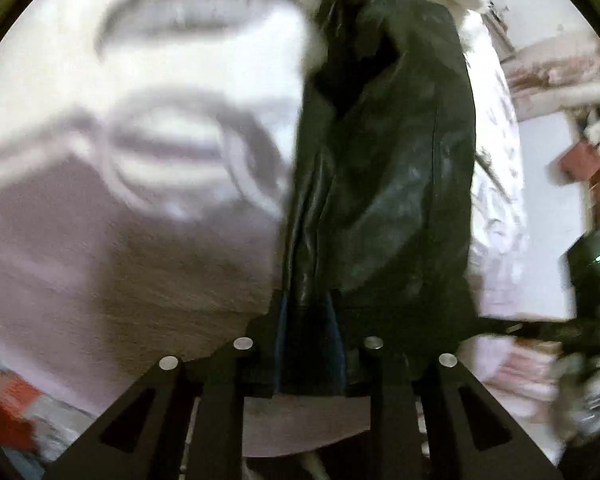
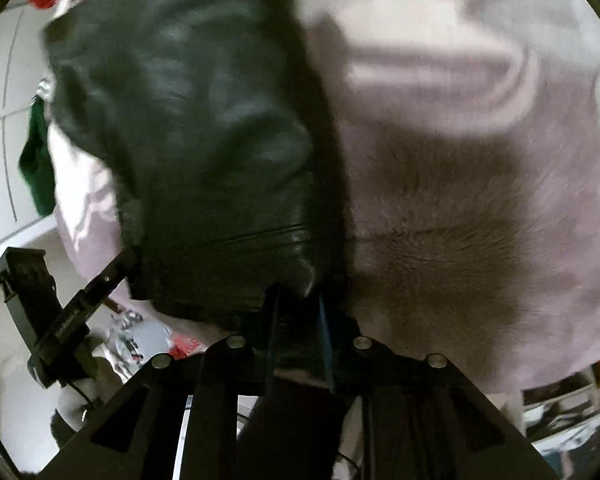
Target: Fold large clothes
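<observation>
Black leather jacket (image 1: 380, 160) hangs between my grippers above a pale furry blanket (image 1: 120, 260). Left gripper (image 1: 308, 344) and right gripper (image 2: 298, 332) have jaws pinched narrow on its hem. I should keep both grips level and lower evenly.

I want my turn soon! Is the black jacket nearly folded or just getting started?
Just getting started, I think. No neat fold shows yet. The left gripper and the right gripper each have their jaws shut on an edge of the black jacket, which stretches away from them over the pale fluffy blanket. All the folding is probably still to come.
</observation>
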`<state>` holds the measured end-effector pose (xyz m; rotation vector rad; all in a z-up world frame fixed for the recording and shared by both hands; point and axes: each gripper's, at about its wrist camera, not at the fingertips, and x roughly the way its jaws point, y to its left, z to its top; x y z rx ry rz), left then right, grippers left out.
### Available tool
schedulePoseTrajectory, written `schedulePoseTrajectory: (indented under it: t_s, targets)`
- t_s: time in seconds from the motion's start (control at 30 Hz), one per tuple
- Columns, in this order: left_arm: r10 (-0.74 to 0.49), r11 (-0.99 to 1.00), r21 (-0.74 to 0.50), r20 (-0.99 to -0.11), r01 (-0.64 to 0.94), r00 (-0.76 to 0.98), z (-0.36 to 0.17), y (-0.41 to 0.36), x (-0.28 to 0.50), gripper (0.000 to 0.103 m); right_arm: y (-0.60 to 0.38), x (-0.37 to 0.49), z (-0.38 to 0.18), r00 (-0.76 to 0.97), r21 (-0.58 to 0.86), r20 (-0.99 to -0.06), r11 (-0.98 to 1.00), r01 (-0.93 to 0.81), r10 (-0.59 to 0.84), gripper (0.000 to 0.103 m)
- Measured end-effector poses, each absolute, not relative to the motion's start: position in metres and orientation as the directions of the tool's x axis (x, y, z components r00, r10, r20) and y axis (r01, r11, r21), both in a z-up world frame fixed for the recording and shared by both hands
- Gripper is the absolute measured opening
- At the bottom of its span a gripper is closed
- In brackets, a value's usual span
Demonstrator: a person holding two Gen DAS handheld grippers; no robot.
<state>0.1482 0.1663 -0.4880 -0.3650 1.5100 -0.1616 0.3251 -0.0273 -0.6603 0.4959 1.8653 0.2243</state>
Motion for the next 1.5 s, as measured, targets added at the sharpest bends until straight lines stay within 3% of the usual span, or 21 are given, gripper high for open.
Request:
schedulePoseTrajectory:
  t_s: [0.03, 0.07, 0.1, 0.17, 0.37, 0.47, 0.6, 0.73, 0.83, 0.93, 1.03, 1.17, 1.3, 1.33, 1.37, 1.43, 1.5]
  targets:
    - [-0.278, 0.952, -0.287, -0.956, -0.105, 0.092, -0.478, 0.169, 0.154, 0.029, -0.022, 0.334, -0.647, -0.251, 0.392, -0.869, 0.903, 0.177, 0.426, 0.022]
    - [-0.254, 0.958, -0.267, -0.960, -0.106, 0.121, -0.474, 0.173, 0.158, 0.044, -0.013, 0.346, -0.634, -0.225, 0.393, -0.883, 0.911, 0.125, 0.412, 0.022]
    - [-0.217, 0.965, -0.236, -0.963, -0.112, 0.163, -0.473, 0.179, 0.165, 0.068, -0.004, 0.362, -0.621, -0.197, 0.386, -0.899, 0.920, 0.063, 0.391, 0.022]
    - [-0.131, 0.978, -0.162, -0.967, -0.128, 0.219, -0.482, 0.188, 0.177, 0.082, 0.012, 0.389, -0.608, -0.154, 0.395, -0.908, 0.918, -0.010, 0.389, 0.022]
    - [0.065, 0.981, 0.025, -0.976, -0.194, 0.207, -0.540, 0.218, 0.212, 0.082, 0.090, 0.505, -0.627, -0.050, 0.409, -0.912, 0.908, -0.088, 0.406, 0.022]
    - [0.049, 0.977, 0.006, -0.979, -0.211, 0.200, -0.555, 0.229, 0.218, 0.084, 0.131, 0.539, -0.663, -0.061, 0.322, -0.946, 0.938, -0.131, 0.317, 0.021]
    - [0.018, 0.977, -0.027, -0.978, -0.213, 0.207, -0.568, 0.234, 0.225, 0.098, 0.128, 0.558, -0.700, -0.105, 0.283, -0.955, 0.958, -0.055, 0.276, 0.020]
    - [0.023, 0.974, -0.033, -0.970, -0.224, 0.242, -0.577, 0.235, 0.226, 0.103, 0.138, 0.565, -0.698, -0.139, 0.235, -0.965, 0.967, -0.095, 0.221, 0.020]
    - [0.023, 0.972, -0.034, -0.971, -0.233, 0.237, -0.578, 0.229, 0.228, 0.103, 0.125, 0.568, -0.667, -0.176, 0.314, -0.938, 0.946, -0.081, 0.297, 0.021]
    - [-0.006, 0.968, -0.060, -0.977, -0.245, 0.215, -0.573, 0.231, 0.232, 0.103, 0.090, 0.565, -0.625, -0.070, 0.315, -0.948, 0.947, -0.068, 0.310, 0.021]
    - [-0.022, 0.949, -0.090, -0.975, -0.302, 0.221, -0.547, 0.233, 0.241, 0.103, 0.074, 0.562, -0.646, -0.070, 0.232, -0.972, 0.965, -0.121, 0.225, 0.020]
    - [0.001, 0.940, -0.119, -0.936, -0.319, 0.351, -0.482, 0.224, 0.245, 0.103, 0.074, 0.579, -0.696, -0.121, 0.292, -0.952, 0.953, -0.076, 0.282, 0.020]
    - [-0.017, 0.942, -0.152, -0.913, -0.300, 0.408, -0.439, 0.177, 0.255, 0.103, 0.055, 0.599, -0.655, -0.172, 0.432, -0.895, 0.896, -0.102, 0.412, 0.021]
    - [-0.042, 0.941, -0.172, -0.914, -0.291, 0.403, -0.436, 0.160, 0.262, 0.103, 0.040, 0.608, -0.640, -0.135, 0.460, -0.885, 0.882, -0.102, 0.446, 0.028]
    - [-0.060, 0.940, -0.185, -0.917, -0.286, 0.395, -0.439, 0.144, 0.267, 0.103, 0.027, 0.616, -0.633, -0.113, 0.474, -0.879, 0.875, -0.100, 0.463, 0.047]
    - [-0.069, 0.944, -0.185, -0.921, -0.275, 0.383, -0.453, 0.117, 0.280, 0.103, -0.006, 0.649, -0.637, -0.082, 0.522, -0.853, 0.851, -0.067, 0.516, 0.073]
    - [-0.028, 0.958, -0.127, -0.934, -0.257, 0.357, -0.467, 0.100, 0.296, 0.103, -0.023, 0.675, -0.664, -0.090, 0.537, -0.842, 0.843, -0.033, 0.532, 0.077]
